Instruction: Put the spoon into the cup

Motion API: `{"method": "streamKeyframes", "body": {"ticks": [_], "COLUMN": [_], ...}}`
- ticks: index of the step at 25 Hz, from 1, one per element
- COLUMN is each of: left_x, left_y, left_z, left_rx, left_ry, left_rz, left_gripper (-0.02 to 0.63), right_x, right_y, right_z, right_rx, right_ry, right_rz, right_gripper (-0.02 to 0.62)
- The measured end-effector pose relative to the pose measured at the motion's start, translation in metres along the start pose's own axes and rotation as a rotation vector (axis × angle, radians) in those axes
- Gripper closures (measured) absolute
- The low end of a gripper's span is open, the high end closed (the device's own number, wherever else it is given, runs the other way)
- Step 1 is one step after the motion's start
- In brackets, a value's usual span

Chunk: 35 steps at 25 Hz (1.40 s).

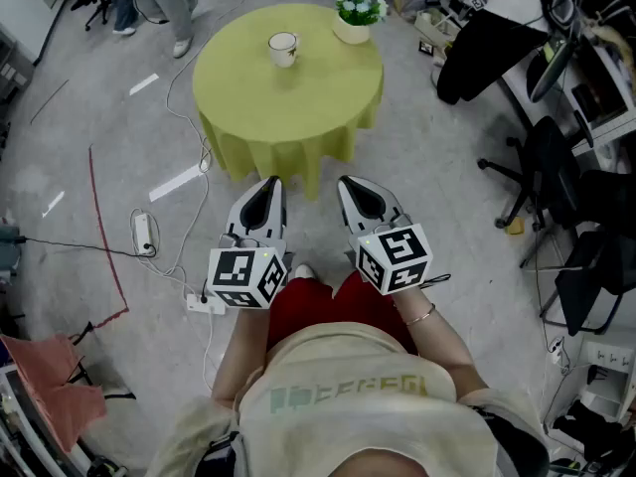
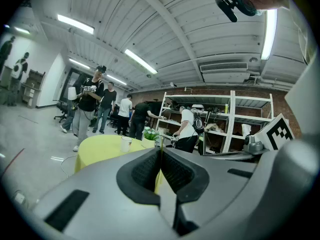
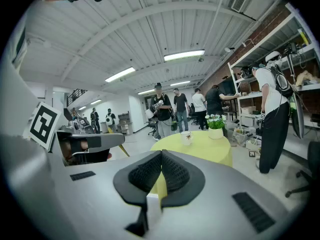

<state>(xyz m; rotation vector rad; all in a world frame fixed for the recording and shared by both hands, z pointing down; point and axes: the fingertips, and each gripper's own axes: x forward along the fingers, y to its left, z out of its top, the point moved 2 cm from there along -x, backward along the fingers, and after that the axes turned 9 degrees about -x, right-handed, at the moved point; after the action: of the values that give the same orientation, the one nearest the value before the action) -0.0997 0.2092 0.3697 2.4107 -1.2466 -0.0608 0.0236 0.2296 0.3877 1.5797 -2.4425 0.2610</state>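
A white cup stands on a round table with a yellow-green cloth, well ahead of me. It also shows small in the left gripper view, as the cup, and in the right gripper view, as the cup. I see no spoon in any view. My left gripper and right gripper hang side by side over the floor, short of the table's near edge. Both are shut with nothing between the jaws, as the left gripper and the right gripper show close up.
A potted plant sits at the table's far right edge. Power strips and cables lie on the floor at left. Office chairs and cluttered desks line the right. Several people stand beyond the table near shelving.
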Motion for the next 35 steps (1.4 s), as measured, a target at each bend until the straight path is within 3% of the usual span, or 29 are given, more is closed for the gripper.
{"method": "streamKeyframes", "body": {"ticks": [22,35], "left_x": [-0.031,0.010], "left_y": [0.021,0.042], "left_z": [0.012,0.023], "left_rx": [0.004,-0.006], "left_ry": [-0.025,-0.035], "left_rz": [-0.025,0.015], "left_gripper": [0.581,0.581], "right_x": [-0.001,0.037], "right_y": [0.028,-0.003], "right_z": [-0.004,0.008], "right_rx": [0.074,0.093], "right_ry": [-0.003,-0.012], "right_rz": [-0.022,-0.004], "right_gripper": [0.558,0.558]}}
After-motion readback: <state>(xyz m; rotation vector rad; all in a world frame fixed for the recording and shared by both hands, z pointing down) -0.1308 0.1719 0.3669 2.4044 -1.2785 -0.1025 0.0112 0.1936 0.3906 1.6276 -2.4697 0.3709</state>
